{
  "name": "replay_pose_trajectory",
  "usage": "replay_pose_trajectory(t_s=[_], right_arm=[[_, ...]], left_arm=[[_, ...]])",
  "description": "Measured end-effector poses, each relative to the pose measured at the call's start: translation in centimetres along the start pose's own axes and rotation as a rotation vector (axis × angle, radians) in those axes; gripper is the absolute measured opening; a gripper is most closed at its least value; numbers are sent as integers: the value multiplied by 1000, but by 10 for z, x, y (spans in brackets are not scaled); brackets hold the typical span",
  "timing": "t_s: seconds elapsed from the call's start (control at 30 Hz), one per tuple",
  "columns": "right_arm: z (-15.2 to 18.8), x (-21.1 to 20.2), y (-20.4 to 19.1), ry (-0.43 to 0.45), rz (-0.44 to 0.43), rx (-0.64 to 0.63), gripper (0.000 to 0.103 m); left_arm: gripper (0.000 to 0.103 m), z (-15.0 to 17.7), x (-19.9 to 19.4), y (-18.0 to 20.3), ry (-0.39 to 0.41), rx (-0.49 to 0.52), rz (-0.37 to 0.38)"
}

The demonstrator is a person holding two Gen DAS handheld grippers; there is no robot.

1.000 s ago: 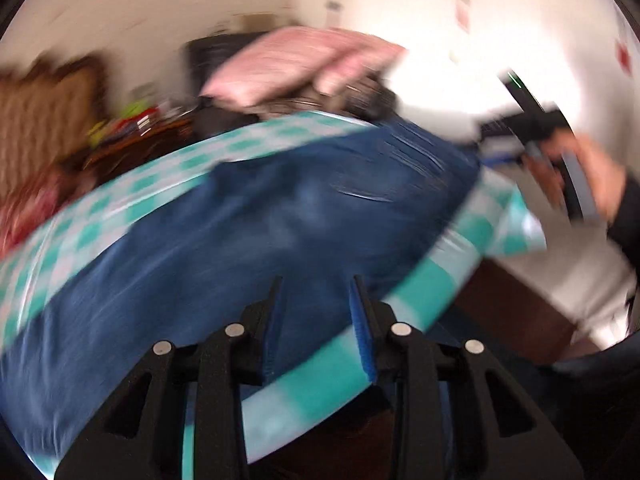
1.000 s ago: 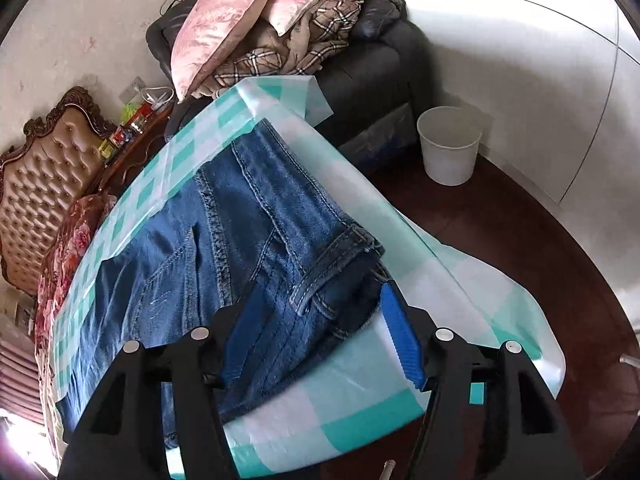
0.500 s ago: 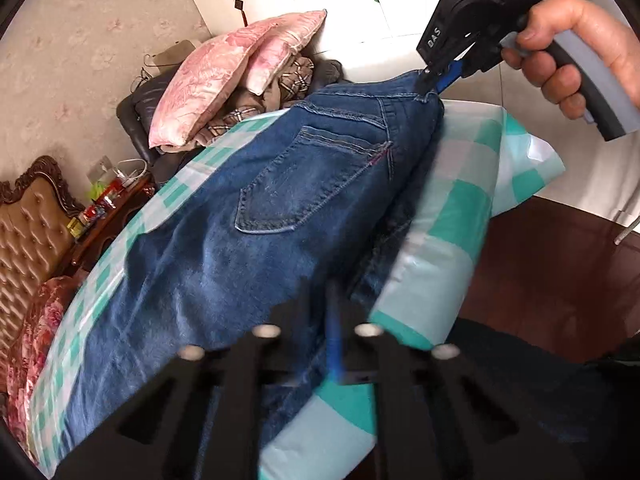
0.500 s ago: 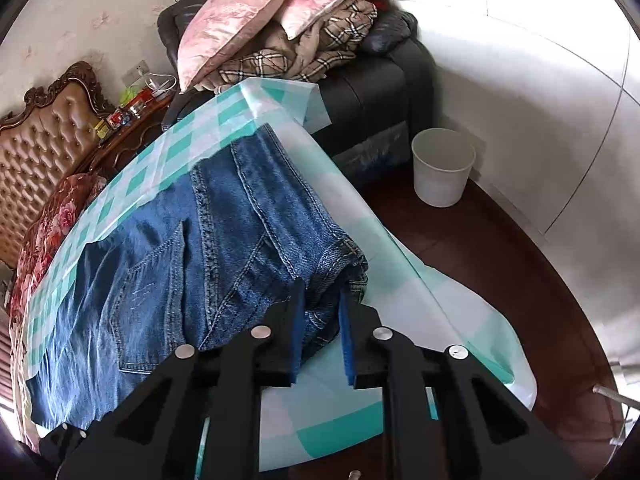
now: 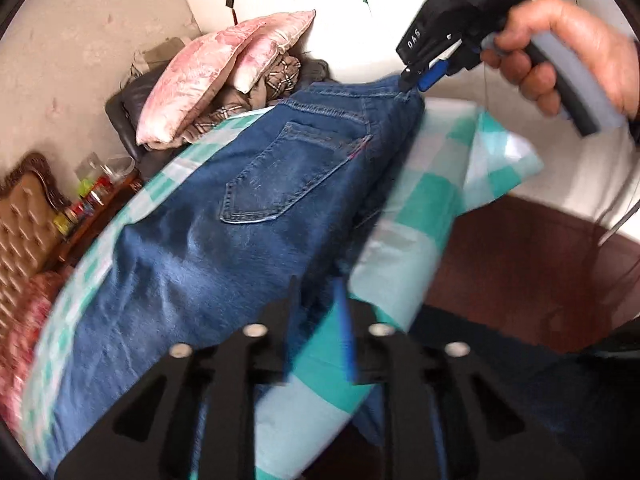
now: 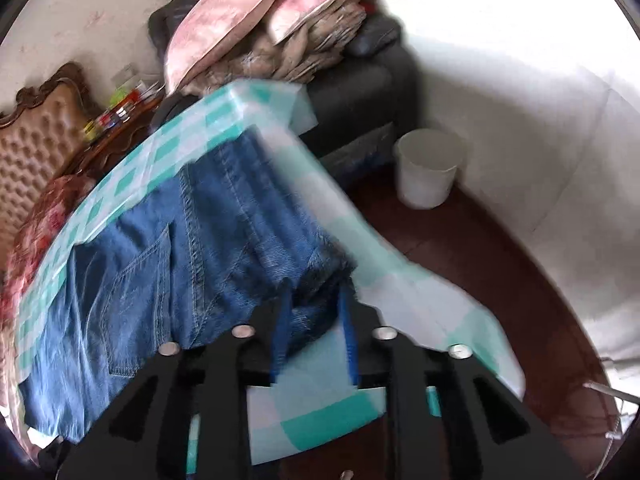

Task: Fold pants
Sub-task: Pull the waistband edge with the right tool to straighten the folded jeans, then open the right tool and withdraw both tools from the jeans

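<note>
Nearest the left wrist camera, the left gripper (image 5: 316,328) has just been opening its jaws after a pinch; they stand a little apart over the near edge of the jeans (image 5: 224,248), where denim meets the green-checked tablecloth (image 5: 416,216). Blur hides whether the pads still touch cloth, so I cannot tell if it holds anything.

Close under the right wrist camera, the right gripper (image 6: 314,328) has also just been opening. Its blue pads stand either side of the bunched waistband corner of the jeans (image 6: 224,248), but the blur hides whether they press on the denim, so I cannot tell if it is held. From the left view, the right gripper (image 5: 418,80), in the person's hand (image 5: 560,60), meets the waistband corner at its tip.

Further out, the jeans lie lengthwise on the tablecloth (image 6: 360,240) with a back pocket up, apparently doubled leg on leg, though I cannot be sure. By my reading the fold is at an early stage: the long shape is not yet folded across, and both ends still need bringing together and smoothing.

Beyond the table, a white bucket (image 6: 430,168) stands on the dark floor by the wall; nothing can be seen inside it. Farthest off, pink pillows (image 6: 280,4) sit piled on a dark sofa (image 6: 360,84).
</note>
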State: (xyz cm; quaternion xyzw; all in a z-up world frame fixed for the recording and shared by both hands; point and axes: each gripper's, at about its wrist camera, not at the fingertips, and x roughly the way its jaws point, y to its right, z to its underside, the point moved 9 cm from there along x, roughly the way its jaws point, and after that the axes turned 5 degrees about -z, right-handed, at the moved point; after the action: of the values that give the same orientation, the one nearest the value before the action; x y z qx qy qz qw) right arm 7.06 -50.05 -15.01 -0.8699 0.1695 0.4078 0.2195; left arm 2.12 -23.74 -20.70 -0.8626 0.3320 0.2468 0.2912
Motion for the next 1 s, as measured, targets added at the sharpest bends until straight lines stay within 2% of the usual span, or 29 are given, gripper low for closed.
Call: replay_pose_trajectory(t_s=[0.03, 0.07, 0.1, 0.13, 0.2, 0.27, 0.33, 0.37, 0.43, 0.5, 0.6, 0.67, 0.8, 0.83, 0.9, 1.0], right_arm=[[-4, -9, 3, 34, 52, -8, 35], [-7, -18, 2, 69, 78, -17, 36], [-10, -28, -7, 104, 69, -33, 36], [-9, -32, -18, 118, 50, -52, 36], [-3, -32, -51, 131, 0, -126, 40], [10, -22, -83, 101, -30, -213, 49], [30, -1, -104, 42, -35, -262, 50], [39, 11, -106, -5, -20, -281, 50], [52, 30, -101, -68, 27, -301, 51], [50, 28, -92, -41, 45, -288, 66], [48, 23, -82, -42, 90, -288, 67], [45, 18, -84, -33, 107, -290, 66], [46, 10, -131, 4, 42, -386, 67], [47, 12, -142, 0, 23, -405, 68], [52, 14, -161, -18, -10, -415, 78], [60, 15, -177, -49, -60, -403, 84]], left_arm=[[27, -2, -6, -6, 7, -69, 32], [27, -5, -9, -13, 14, -138, 56], [27, -8, -10, -21, 19, -207, 78], [27, -10, -9, -36, 23, -319, 98], [26, -6, -4, -56, 4, -437, 87], [22, 8, 2, -71, -41, -514, 67], [22, 20, -4, -86, -69, -628, 90], [22, 26, -9, -96, -77, -661, 64], [23, 39, -24, -121, -74, -699, 1], [25, 54, -37, -149, -66, -739, -65], [25, 108, -48, -220, -125, -872, -208], [26, 134, -53, -251, -144, -920, -250], [26, 168, -48, -307, -216, -858, -335], [26, 175, -46, -316, -226, -875, -333], [26, 202, -44, -344, -269, -931, -365], [29, 241, -41, -374, -352, -972, -390]])
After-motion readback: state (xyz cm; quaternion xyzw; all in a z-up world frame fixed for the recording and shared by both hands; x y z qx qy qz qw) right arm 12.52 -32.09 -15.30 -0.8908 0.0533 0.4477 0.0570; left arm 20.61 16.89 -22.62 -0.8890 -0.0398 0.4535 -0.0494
